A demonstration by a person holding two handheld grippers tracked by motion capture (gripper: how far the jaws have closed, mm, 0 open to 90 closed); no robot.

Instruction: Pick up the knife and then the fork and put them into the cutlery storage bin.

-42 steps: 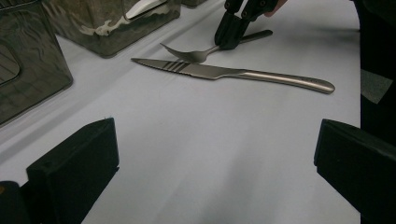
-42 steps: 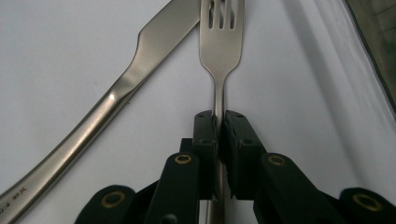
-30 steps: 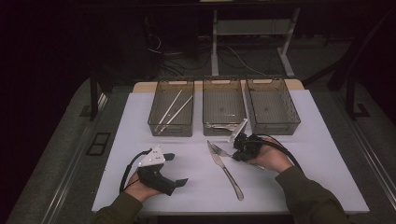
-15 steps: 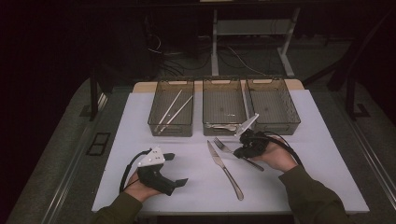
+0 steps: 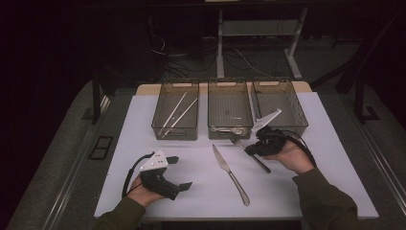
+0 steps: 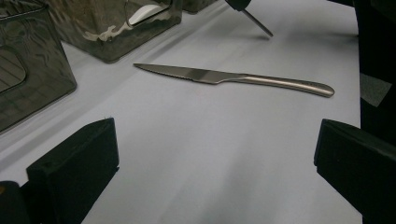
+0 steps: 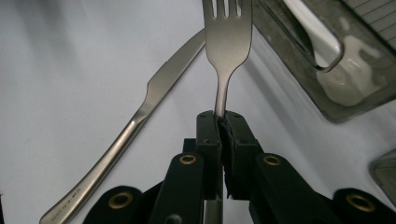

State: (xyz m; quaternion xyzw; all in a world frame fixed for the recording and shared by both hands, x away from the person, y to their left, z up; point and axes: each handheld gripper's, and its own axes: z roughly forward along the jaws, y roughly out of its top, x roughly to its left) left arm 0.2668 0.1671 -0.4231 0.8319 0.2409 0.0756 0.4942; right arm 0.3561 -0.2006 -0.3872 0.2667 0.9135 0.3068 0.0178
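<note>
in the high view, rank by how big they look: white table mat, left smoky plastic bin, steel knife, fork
1. white table mat
2. left smoky plastic bin
3. steel knife
4. fork, partly hidden by the right gripper, so unsure against the knife.

a lab: dark room, cables (image 5: 167, 50) trailing under a white-covered table (image 5: 143, 124).

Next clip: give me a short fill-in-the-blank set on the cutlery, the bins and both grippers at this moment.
1. The right gripper is shut on the neck of a ____.
2. The knife lies flat on the white ____, touched by neither gripper.
3. The left gripper has its jaws ____, with nothing between them.
4. Of the three bins, the left bin holds two long pale ____.

Missing words: fork; table; open; sticks
</note>
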